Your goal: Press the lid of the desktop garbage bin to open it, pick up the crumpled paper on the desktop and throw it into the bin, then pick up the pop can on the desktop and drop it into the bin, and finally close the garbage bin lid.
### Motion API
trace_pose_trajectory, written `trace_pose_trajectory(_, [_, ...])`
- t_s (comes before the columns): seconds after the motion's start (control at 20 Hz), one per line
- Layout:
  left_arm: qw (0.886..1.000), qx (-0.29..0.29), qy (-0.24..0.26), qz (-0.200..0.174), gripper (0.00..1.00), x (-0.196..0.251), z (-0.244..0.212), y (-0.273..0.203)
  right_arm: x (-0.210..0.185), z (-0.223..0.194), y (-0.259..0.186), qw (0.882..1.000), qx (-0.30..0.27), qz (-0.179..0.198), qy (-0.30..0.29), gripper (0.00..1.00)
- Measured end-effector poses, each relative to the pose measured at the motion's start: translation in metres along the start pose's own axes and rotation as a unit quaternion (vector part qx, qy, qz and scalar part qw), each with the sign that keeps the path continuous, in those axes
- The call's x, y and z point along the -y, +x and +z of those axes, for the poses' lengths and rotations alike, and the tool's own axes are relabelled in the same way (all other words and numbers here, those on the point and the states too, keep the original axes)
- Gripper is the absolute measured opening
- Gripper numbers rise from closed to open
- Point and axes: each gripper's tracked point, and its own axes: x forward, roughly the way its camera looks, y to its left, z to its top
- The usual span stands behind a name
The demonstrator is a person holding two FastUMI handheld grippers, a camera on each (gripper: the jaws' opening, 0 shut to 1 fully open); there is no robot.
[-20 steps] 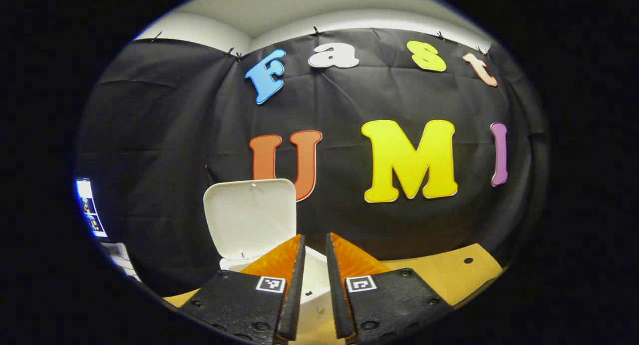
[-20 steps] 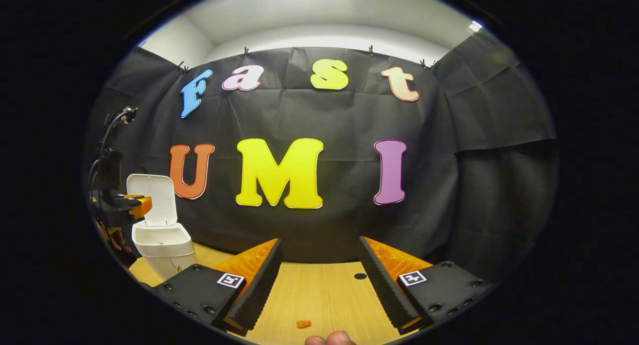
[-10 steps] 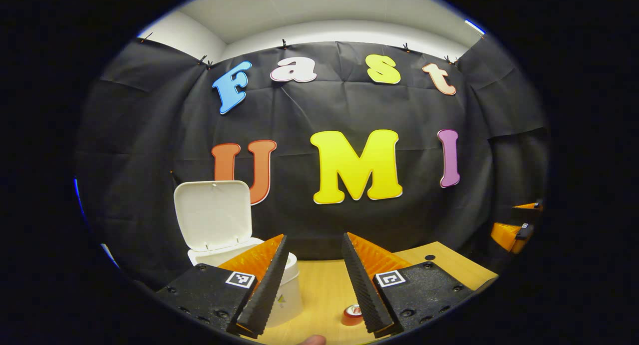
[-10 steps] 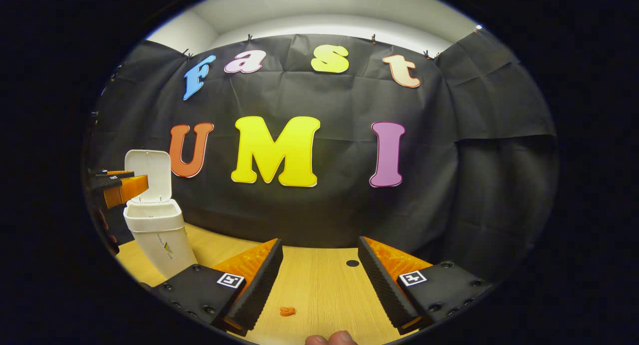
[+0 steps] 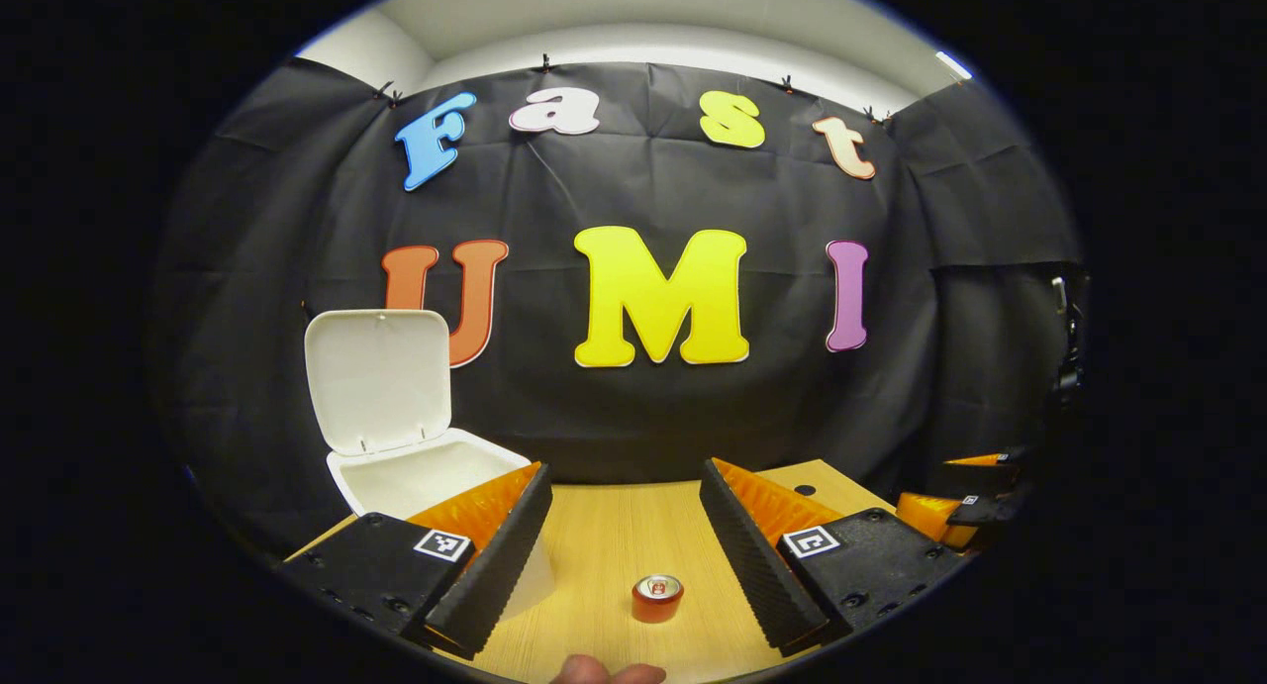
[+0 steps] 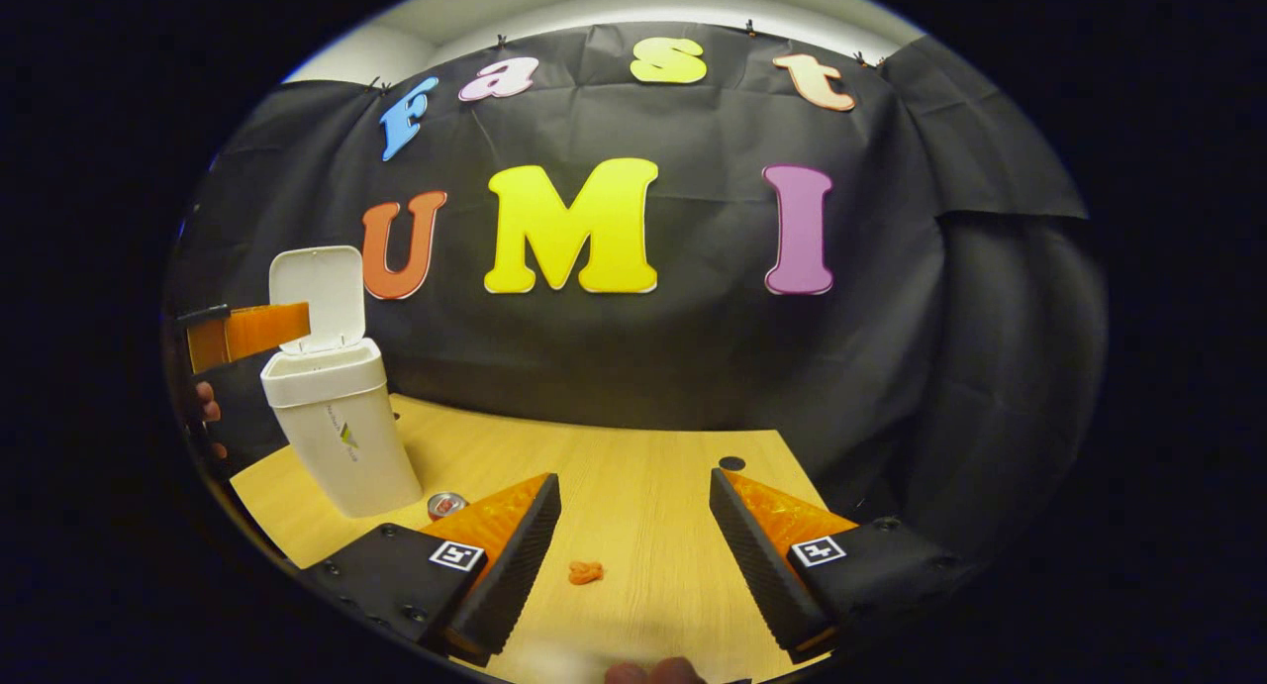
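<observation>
A pale wood-grain table stands before black cloth. The white plastic bin has its lid upright; the red pop can stands beside it (crumpled orange paper lies well apart). Left hand-held gripper and right hand-held gripper gape, holding nothing.

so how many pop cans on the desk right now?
1. The pop can stands upright on the desk, just right of the bin, ahead of the left tongs. Any inside the bin would be hidden.
</observation>
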Motion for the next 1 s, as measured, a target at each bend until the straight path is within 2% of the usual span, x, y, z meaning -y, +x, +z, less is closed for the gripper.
trace_pose_trajectory(0.3, [0.999, -0.027, 0.015, 0.007, 0.98, 0.001, -0.007, -0.018, -0.014, -0.08, 0.032, 0.995, -0.092, 0.042, -0.01, 0.96])
trace_pose_trajectory(0.5, [0.999, -0.043, 0.022, 0.021, 0.98, -0.005, -0.01, -0.032, -0.027, -0.117, 0.051, 0.988, -0.138, 0.066, -0.004, 0.96])
trace_pose_trajectory(0.65, [0.998, -0.055, 0.012, 0.036, 0.98, -0.01, -0.019, -0.041, -0.034, -0.134, 0.069, 0.985, -0.16, 0.071, -0.007, 0.94])
trace_pose_trajectory(0.7, [0.997, -0.063, 0.009, 0.044, 0.98, -0.013, -0.024, -0.044, -0.036, -0.14, 0.076, 0.983, -0.166, 0.072, -0.011, 0.96])
trace_pose_trajectory(0.85, [0.995, -0.081, -0.001, 0.055, 0.99, -0.017, -0.034, -0.05, -0.043, -0.155, 0.094, 0.979, -0.186, 0.076, -0.02, 0.96])
trace_pose_trajectory(1.0, [0.994, -0.083, 0.004, 0.069, 0.99, -0.026, -0.032, -0.054, -0.048, -0.171, 0.11, 0.975, -0.209, 0.074, -0.026, 0.94])
